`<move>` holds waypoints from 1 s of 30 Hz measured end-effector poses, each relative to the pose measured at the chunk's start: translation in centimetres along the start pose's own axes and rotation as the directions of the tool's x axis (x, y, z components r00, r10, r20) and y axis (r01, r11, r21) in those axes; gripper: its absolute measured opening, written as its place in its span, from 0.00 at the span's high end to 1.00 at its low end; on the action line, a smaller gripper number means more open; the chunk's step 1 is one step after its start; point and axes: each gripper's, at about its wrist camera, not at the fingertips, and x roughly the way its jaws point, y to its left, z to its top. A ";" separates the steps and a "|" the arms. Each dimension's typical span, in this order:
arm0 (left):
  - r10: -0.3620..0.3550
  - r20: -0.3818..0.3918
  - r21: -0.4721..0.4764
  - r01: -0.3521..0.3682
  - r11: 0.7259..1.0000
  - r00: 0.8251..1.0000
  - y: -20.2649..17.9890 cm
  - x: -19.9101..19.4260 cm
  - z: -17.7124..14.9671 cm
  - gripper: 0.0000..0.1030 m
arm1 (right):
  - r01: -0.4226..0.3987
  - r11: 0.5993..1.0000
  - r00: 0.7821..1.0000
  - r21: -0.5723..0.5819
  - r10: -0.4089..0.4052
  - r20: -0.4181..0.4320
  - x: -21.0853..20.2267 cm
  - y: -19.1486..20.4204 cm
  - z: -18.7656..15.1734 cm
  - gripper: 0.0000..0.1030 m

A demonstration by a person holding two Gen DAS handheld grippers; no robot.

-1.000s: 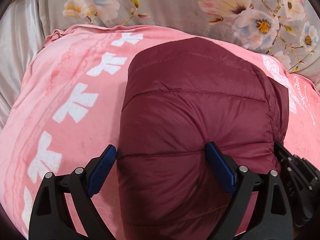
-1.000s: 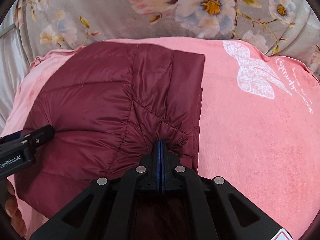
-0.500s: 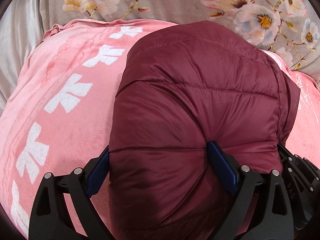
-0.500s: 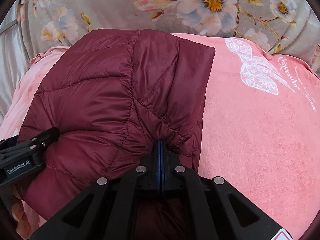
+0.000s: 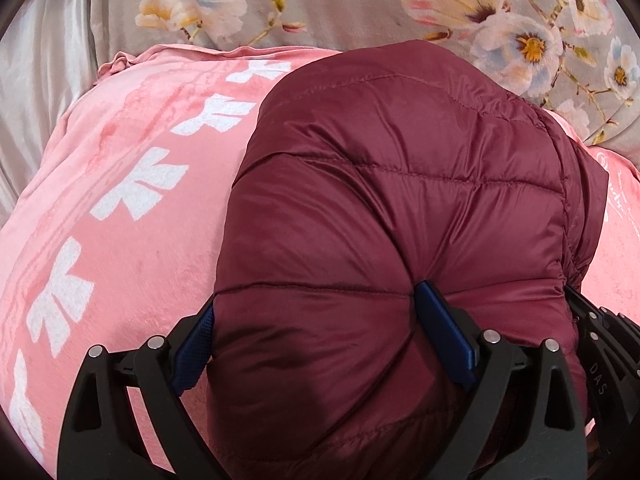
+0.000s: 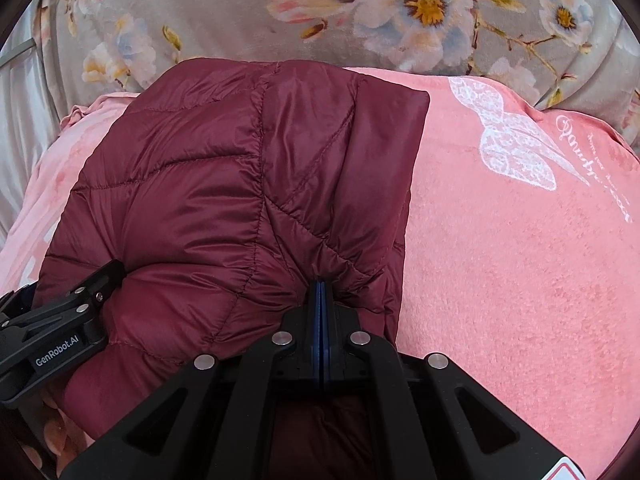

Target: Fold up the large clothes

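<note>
A folded maroon quilted puffer jacket point(image 5: 384, 216) lies on a pink blanket point(image 5: 132, 216); it also shows in the right wrist view point(image 6: 208, 208). My left gripper point(image 5: 316, 316) has its jaws wide apart around the jacket's thick near edge, with a puffed section bulging between the blue pads point(image 5: 444, 332). My right gripper point(image 6: 322, 292) is shut on a pinch of the jacket's near right edge. The left gripper's body point(image 6: 60, 336) shows at the left of the right wrist view.
The pink blanket point(image 6: 520, 264) carries white bow prints at the left and a white butterfly print point(image 6: 516, 148) at the right. A grey floral cover point(image 6: 360, 12) lies beyond it. Pale satin fabric point(image 5: 36, 80) is at far left.
The jacket's far part has risen and bulked up toward both cameras, now covering more of the blanket and reaching the floral cover. Both grippers keep their hold and jaw positions.
</note>
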 end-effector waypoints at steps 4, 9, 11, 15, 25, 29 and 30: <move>-0.002 0.015 -0.007 0.002 1.000 1.000 0.0 -0.1 0.0 0.11 | -0.014 1.000 1.000 0.015 0.014 0.002 -0.4 -0.1 0.1 1.00; -0.031 0.007 -0.056 0.032 0.998 0.999 1.4 -2.5 -0.3 0.11 | -0.062 0.995 0.998 0.078 0.061 0.021 -5.1 -1.0 -0.4 0.79; 0.031 0.047 -0.026 -0.030 0.999 0.998 1.3 -4.8 -1.0 0.12 | -0.071 0.995 0.997 0.074 0.069 0.035 -7.0 -1.0 -1.2 0.64; 0.082 0.124 0.067 -0.091 0.994 0.989 0.5 -9.4 -3.4 0.08 | -0.055 0.998 0.996 0.034 0.053 0.066 -10.7 -0.3 -4.1 0.57; 0.077 0.151 0.122 -0.096 0.988 0.985 -1.4 -13.9 -10.8 0.06 | -0.009 1.000 0.991 -0.003 0.010 0.130 -15.9 0.2 -12.2 0.43; 0.089 0.119 0.135 -0.105 0.985 0.989 -2.1 -13.8 -13.2 0.06 | -0.005 1.000 0.992 0.023 0.002 0.124 -16.0 0.0 -13.8 0.43; 0.090 0.114 0.134 -0.105 0.985 0.989 -2.3 -13.9 -13.5 0.06 | -0.002 1.000 0.992 0.029 -0.002 0.124 -16.0 0.0 -14.1 0.43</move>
